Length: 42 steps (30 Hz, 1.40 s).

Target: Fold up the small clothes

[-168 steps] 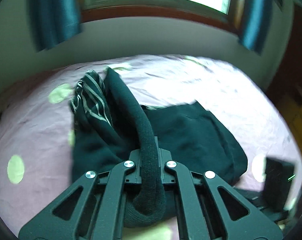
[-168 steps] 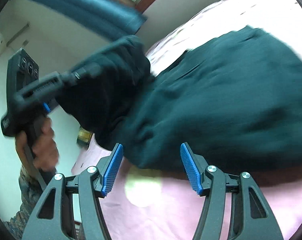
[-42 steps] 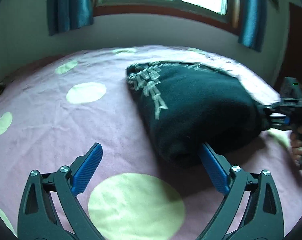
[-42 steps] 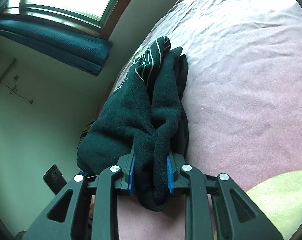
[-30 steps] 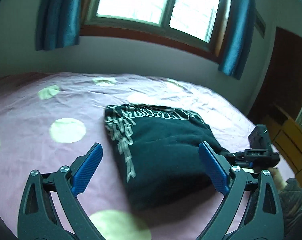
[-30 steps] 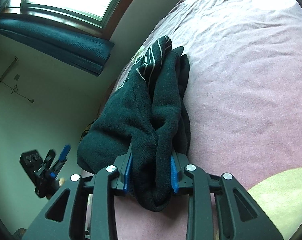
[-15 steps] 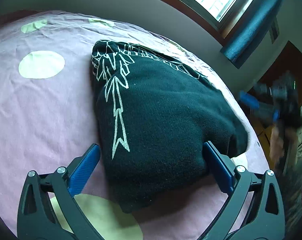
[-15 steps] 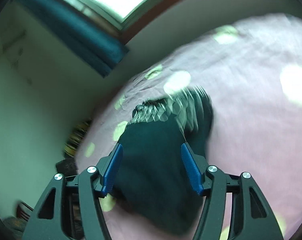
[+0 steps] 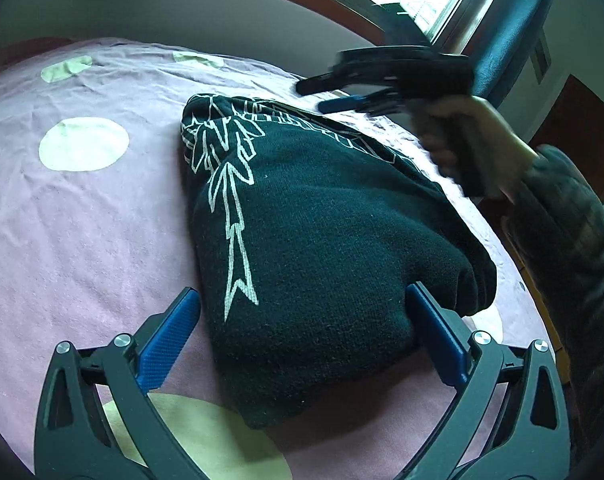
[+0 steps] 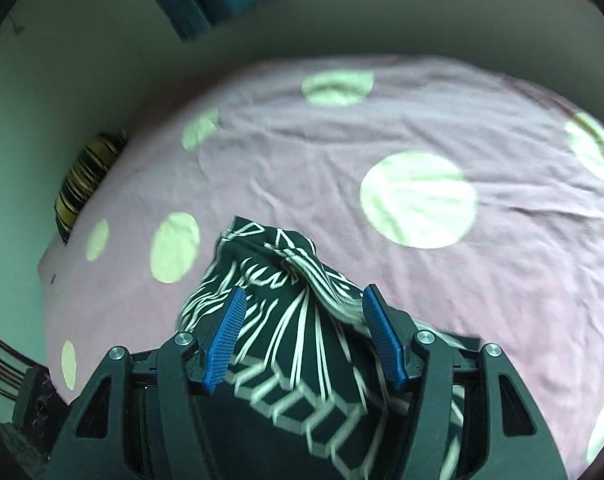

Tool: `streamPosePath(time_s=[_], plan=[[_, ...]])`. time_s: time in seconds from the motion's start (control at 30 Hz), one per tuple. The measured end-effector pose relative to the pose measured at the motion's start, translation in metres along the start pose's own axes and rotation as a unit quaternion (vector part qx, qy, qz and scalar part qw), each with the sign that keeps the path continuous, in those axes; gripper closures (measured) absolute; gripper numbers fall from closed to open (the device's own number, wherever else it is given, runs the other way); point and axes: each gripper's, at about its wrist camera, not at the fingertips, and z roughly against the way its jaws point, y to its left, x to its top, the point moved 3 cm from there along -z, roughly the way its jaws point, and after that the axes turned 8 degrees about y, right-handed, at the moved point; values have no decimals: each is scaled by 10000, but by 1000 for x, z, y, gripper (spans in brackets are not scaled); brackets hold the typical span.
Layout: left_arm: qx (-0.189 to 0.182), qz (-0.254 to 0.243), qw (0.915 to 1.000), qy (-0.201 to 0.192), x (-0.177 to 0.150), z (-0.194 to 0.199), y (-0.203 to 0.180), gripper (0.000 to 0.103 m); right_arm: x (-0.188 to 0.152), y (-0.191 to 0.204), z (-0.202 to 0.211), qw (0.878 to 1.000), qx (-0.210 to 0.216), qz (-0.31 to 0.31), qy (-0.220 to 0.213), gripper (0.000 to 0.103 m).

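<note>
One folded dark sweater point(image 9: 326, 252) lies mid-frame on the spotted pink bedsheet point(image 9: 82, 216), long axis running from lower right to its patterned end at upper left. The right gripper point(image 10: 302, 336), which clamped it a second ago, has let go and now hovers above, jaws closing on nothing. The left gripper point(image 9: 302, 336) stays wide, straddling the near end.

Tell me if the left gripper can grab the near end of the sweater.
Probably yes: the left gripper stands open astride the near end of the sweater, nothing lying between. The right gripper is over its far end.
</note>
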Motion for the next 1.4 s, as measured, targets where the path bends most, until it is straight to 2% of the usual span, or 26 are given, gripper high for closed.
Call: streamPosePath(time_s=[0.03,0.07,0.2,0.3,0.37,0.4,0.47,0.5,0.53,0.57,0.63,0.7,0.8,0.9,1.0,1.07,1.17,1.27,1.33,1.4], plan=[[-12,9,10000,-5,0,0,0,2,5,-1,-11,9998,43,10,175,100],[-25,28,10000,-4,0,0,0,2,9,-5,-18,9996,-51,-73,269,100],[-11,3,10000,-35,1,0,1,2,22,-27,-20,9982,-121,-595,19,100],[-19,17,10000,-51,0,1,2,2,22,-48,-30,9946,55,-1036,50,100],[-39,26,10000,-53,0,1,3,2,18,-56,-42,9915,346,-1239,180,99],[-46,32,10000,-59,0,1,3,2,15,-63,-40,9877,592,-1442,84,99],[-75,16,9999,-79,-1,3,3,2,12,-69,-24,9812,971,-1657,-183,96],[-90,22,9999,-81,-1,3,4,2,9,-72,-12,9790,1002,-1737,-366,94],[-129,41,9999,-76,-1,3,5,2,0,-76,10,9775,803,-1839,-651,78],[-192,76,9998,-60,-1,3,6,2,-6,-76,23,9763,760,-1863,-803,52],[-331,161,9993,-37,-1,4,8,2,-34,-76,64,9681,792,-1968,-1332,32],[-394,182,9990,-67,0,7,9,2,-64,-75,93,9595,950,-2039,-1698,30],[-275,30,9995,-171,0,13,6,2,-136,-72,127,9493,1093,-2213,-1945,27],[-305,103,9994,-105,-1,11,6,2,-194,-67,129,9454,1050,-2367,-1980,27],[-514,297,9982,64,0,7,14,2,-253,-67,118,9378,979,-2686,-1971,27],[-379,170,9991,16,0,7,13,2,-282,-68,99,9285,1141,-2961,-1927,27],[-65,-126,9998,-135,1,13,4,2,-304,-66,79,9146,1713,-3153,-1862,27],[-193,46,9998,-33,2,11,8,2,-307,-60,71,9081,2020,-3176,-1833,27],[-437,308,9985,78,1,13,13,2,-303,-57,70,9130,1994,-3076,-1789,27],[-675,457,9966,77,0,24,16,2,-298,-56,69,9215,1713,-3032,-1722,27]])
